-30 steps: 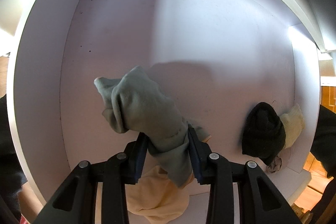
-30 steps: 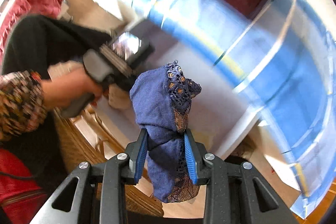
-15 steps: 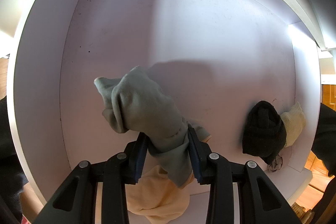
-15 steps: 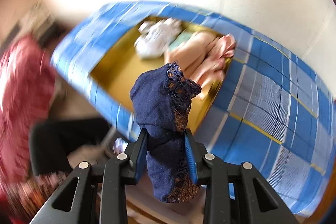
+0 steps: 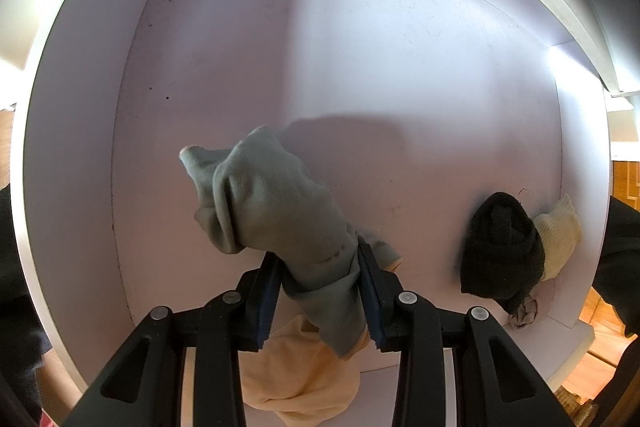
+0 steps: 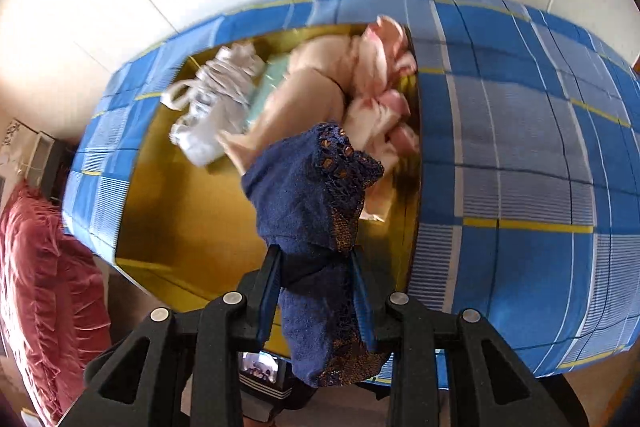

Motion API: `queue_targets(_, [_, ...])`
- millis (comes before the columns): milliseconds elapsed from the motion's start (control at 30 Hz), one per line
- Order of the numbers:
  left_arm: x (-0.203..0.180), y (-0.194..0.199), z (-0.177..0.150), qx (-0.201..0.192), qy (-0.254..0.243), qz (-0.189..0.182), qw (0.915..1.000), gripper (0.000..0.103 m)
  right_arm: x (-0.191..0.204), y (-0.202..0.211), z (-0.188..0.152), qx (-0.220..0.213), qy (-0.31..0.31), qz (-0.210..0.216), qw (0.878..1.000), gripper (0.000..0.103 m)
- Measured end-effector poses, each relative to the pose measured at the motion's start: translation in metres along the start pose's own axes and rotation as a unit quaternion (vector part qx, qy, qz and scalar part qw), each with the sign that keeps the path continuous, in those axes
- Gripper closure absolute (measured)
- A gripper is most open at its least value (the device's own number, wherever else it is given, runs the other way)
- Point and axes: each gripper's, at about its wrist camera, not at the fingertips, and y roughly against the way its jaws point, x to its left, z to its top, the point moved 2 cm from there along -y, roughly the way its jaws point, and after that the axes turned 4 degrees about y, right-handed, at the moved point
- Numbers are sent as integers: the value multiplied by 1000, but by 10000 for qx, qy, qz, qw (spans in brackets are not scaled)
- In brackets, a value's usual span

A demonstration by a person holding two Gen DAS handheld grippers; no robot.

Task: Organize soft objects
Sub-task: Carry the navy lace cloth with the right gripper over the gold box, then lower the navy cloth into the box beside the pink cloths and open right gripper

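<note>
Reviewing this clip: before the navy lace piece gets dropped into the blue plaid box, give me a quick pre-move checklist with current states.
1. right gripper clamps the navy lace garment: ok.
2. blue plaid box open at the top: ok.
3. Bare yellow floor free beside the white bundle and the pink clothes: ok.
4. Garment directly above the opening: cannot tell, the view is slanted.
5. left gripper secure on the grey-green sock over the white drawer: ok.

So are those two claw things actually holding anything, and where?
Yes. The left gripper pinches a grey-green sock near its lower end; the right gripper pinches a navy lace-trimmed cloth around its middle.
</note>
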Motion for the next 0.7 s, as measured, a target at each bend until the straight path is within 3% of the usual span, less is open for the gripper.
queue_targets(233, [-2, 0, -1, -8, -15, -3, 10000, 66, -13, -32, -7, 252, -235, -230, 9991, 72])
queue_targets(433, [-2, -1, -2, -10, -19, -8, 10000, 66, 1, -32, -3, 229, 301, -822, 9959, 69])
queue_targets(600, [-1, -1, -2, -17, -29, 4, 10000, 66, 22, -6, 0, -280, 1077, -1554, 9816, 69])
queue_targets(700, [-1, 0, -3, -22, -23, -3, 10000, 66, 31, 7, 5, -590, 1275, -1521, 9783, 69])
